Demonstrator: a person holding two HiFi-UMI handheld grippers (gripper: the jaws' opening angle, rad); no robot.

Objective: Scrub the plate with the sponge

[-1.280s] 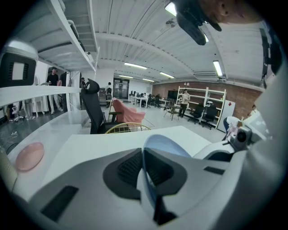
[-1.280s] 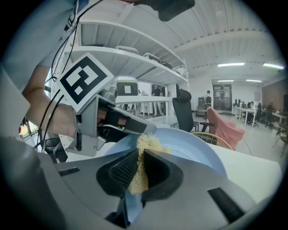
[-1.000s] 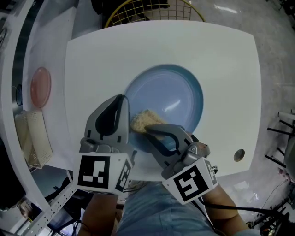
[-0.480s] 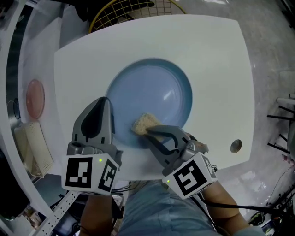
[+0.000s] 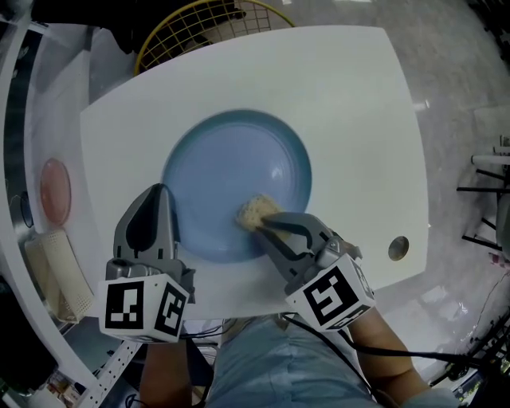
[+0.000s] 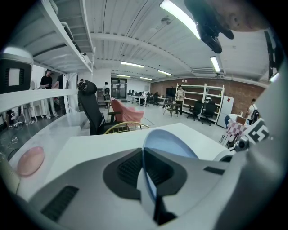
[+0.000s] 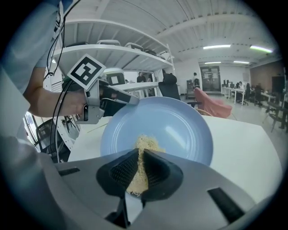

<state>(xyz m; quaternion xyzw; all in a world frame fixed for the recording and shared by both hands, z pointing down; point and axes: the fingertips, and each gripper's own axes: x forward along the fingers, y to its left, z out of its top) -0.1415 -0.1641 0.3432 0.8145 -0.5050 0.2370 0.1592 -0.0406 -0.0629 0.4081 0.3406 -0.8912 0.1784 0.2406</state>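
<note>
A round blue plate [image 5: 231,171] lies on the white table [image 5: 351,119]. My left gripper [image 5: 162,225] is shut on the plate's near-left rim; in the left gripper view the plate [image 6: 173,143] runs edge-on between the closed jaws of the left gripper [image 6: 144,157]. My right gripper [image 5: 269,225] is shut on a yellowish sponge [image 5: 256,210], which presses on the plate's near-right part. In the right gripper view the sponge [image 7: 145,146] sticks out from the right gripper [image 7: 139,165] onto the plate [image 7: 175,123], and the left gripper [image 7: 118,99] holds the plate's far rim.
A yellow wire basket [image 5: 209,22] stands past the table's far edge. At the left, a side surface holds a pink round dish [image 5: 54,191] and a cream mesh pad [image 5: 62,271]. A round hole [image 5: 398,248] sits in the table's near-right corner.
The sponge has slid from the plate's near-left edge toward its near-right part. The left gripper stays clamped on the rim. The head view has shifted, so everything sits further left.
</note>
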